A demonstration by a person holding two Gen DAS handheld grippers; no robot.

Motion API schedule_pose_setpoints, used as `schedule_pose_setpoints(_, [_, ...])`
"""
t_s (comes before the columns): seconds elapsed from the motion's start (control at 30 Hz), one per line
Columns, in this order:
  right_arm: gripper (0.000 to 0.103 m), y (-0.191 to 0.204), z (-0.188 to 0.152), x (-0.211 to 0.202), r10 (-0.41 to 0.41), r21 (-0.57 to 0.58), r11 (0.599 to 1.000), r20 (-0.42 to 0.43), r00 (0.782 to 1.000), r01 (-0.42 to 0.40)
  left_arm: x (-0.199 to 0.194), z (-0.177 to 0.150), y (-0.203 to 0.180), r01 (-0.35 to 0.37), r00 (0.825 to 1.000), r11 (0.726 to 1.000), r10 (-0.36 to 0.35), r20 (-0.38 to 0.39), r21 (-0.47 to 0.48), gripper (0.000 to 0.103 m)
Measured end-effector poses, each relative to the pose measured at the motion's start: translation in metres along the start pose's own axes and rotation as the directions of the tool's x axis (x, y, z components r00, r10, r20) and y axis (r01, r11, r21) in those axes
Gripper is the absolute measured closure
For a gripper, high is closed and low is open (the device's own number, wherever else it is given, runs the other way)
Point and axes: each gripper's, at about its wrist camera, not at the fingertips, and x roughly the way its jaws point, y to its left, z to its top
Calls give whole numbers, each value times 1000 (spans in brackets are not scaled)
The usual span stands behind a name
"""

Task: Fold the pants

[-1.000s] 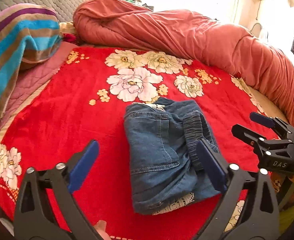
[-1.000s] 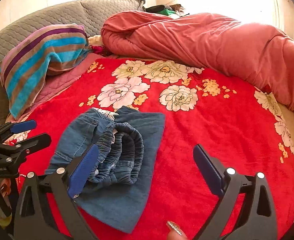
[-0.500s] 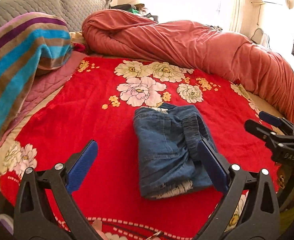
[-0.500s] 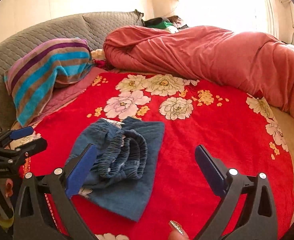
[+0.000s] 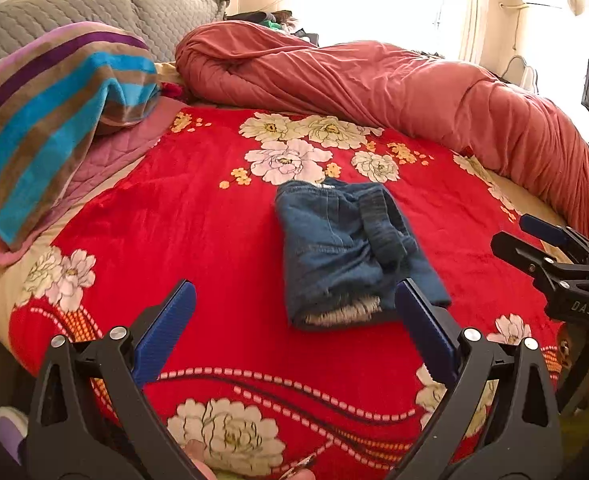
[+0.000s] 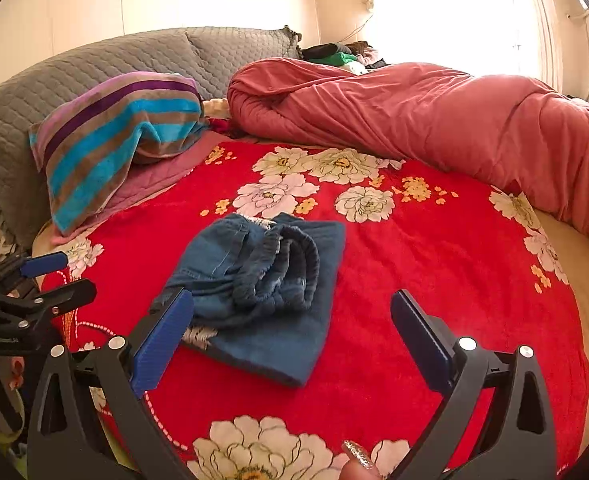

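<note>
We found both grippers, left gripper (image 5: 294, 328) and right gripper (image 6: 292, 334), wide open, empty, withdrawn farther from the folded pants (image 5: 346, 248) at frame centre; folding judged complete

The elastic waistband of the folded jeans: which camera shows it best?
The right wrist view: the gathered waistband lies on top of the folded jeans, facing the camera with both loops visible. The left wrist view shows it only from the side, as a narrow dark ridge.

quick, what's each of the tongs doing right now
Left tongs: open, holding nothing, short of the folded jeans.
Right tongs: open, holding nothing.
</note>
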Motion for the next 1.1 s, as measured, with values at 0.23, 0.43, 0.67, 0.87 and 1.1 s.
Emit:
schedule_pose_setpoints(0.23, [5, 3, -20, -6, -22, 25, 999, -34, 999, 23, -7, -23, -2, 8, 1000, 1000, -8, -20, 9, 10])
schedule_pose_setpoints(0.43, [5, 13, -49, -9, -22, 42, 999, -93, 995, 26, -5, -41, 2, 18, 998, 1000, -19, -54, -13, 10])
schedule_pose_setpoints(0.67, [5, 14, -71, -1, -40, 61, 997, -152, 988, 50, 3, -57, 5, 26, 994, 999, -30, -105, -46, 10])
schedule_pose_setpoints(0.87, [5, 15, -74, 1, -39, 59, 997, -165, 986, 49, 5, -62, 0, 9, 993, 1000, -13, -118, -29, 10])
schedule_pose_setpoints(1.1, [5, 14, -73, 1, -36, 66, 997, -165, 986, 47, 4, -62, -1, -3, 993, 1000, 0, -114, -25, 10])
